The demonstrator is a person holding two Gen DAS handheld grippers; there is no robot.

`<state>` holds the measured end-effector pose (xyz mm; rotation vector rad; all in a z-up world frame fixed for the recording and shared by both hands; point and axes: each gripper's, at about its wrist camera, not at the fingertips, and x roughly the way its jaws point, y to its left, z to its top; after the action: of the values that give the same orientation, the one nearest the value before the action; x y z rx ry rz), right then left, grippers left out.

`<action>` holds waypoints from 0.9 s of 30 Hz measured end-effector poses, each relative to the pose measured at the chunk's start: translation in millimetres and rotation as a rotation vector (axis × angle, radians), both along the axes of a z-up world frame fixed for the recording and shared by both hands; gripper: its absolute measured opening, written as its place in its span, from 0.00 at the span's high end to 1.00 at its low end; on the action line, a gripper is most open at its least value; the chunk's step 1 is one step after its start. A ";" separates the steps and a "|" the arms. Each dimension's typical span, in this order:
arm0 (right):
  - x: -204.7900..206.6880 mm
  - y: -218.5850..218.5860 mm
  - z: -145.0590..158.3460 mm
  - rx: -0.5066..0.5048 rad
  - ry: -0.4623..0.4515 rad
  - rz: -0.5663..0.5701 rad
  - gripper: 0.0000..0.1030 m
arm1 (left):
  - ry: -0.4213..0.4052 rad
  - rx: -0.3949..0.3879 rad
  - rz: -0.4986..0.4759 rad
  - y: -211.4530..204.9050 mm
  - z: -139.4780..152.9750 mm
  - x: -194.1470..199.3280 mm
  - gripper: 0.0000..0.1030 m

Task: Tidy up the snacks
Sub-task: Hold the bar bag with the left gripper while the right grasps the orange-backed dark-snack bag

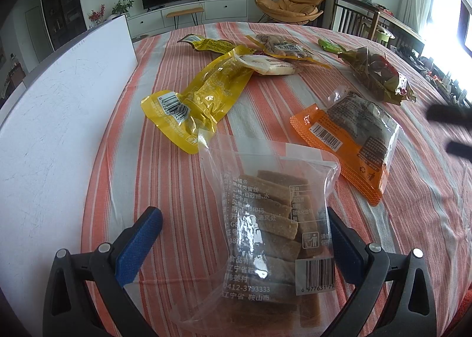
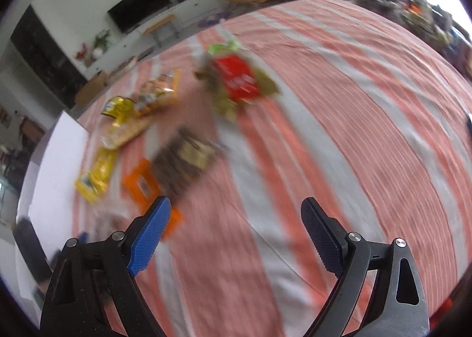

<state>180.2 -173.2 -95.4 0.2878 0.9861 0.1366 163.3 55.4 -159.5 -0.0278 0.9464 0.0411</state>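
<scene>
A clear bag of brown bars (image 1: 265,233) lies on the striped tablecloth (image 1: 165,189) between the fingers of my left gripper (image 1: 243,213), which is open; the left pad (image 1: 138,242) stands well clear of the bag. Beyond it lie an orange pack (image 1: 351,142), a yellow pack (image 1: 200,98), a white pack (image 1: 268,65), a nut pack (image 1: 280,46) and an olive-and-red bag (image 1: 377,74). My right gripper (image 2: 236,202) hovers open and empty over bare cloth, with the orange pack (image 2: 141,183) just past its left finger. The right wrist view is motion-blurred.
A white board (image 1: 59,118) lies along the table's left side. A small green pack (image 1: 330,45) and another yellow pack (image 1: 212,45) sit at the far end. The red-and-olive bag (image 2: 239,80) lies mid-table. Chairs, a TV stand and an armchair stand beyond.
</scene>
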 end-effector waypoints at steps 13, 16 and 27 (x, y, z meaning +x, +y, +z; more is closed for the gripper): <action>94.2 102.7 -44.9 -0.311 0.027 0.235 0.14 | -0.001 0.000 0.000 -0.3 0.1 0.0 0.00; 78.5 77.0 -45.7 -0.318 0.015 0.207 0.14 | -0.001 0.000 0.000 -0.3 0.0 -0.1 0.00; -24.9 -31.2 -11.5 -0.262 -0.225 0.088 0.12 | -0.001 0.000 0.000 -0.5 -0.1 -0.1 0.00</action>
<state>155.3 -204.4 -106.9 -0.0122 0.7823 0.1155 163.2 54.9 -159.6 -0.0277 0.9452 0.0411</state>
